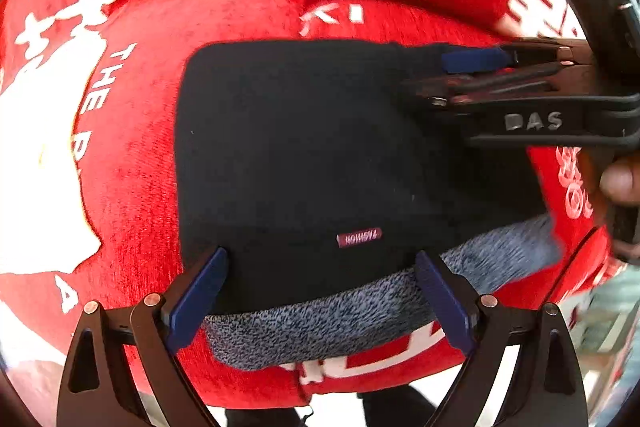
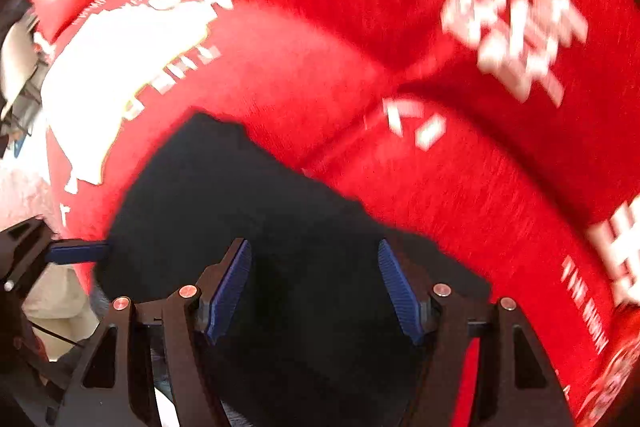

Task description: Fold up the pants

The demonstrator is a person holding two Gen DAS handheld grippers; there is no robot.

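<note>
The black pants (image 1: 304, 147) lie folded into a compact rectangle on the red cloth, with a grey fleece inner edge (image 1: 340, 319) along the near side and a small maroon label (image 1: 359, 237). My left gripper (image 1: 320, 291) is open over the near edge, its blue pads on either side of the fabric. My right gripper (image 2: 316, 287) is open over the pants (image 2: 248, 211). In the left wrist view it reaches in from the right (image 1: 476, 67) over the far right corner. A blue pad of the left gripper shows at the left edge of the right wrist view (image 2: 78, 251).
A red cloth with white lettering (image 1: 248, 15) covers the surface and rises in a fold behind the pants (image 2: 400, 67). Its near edge hangs over a light floor (image 1: 408, 395). A hand grips the right tool's handle (image 1: 620, 183).
</note>
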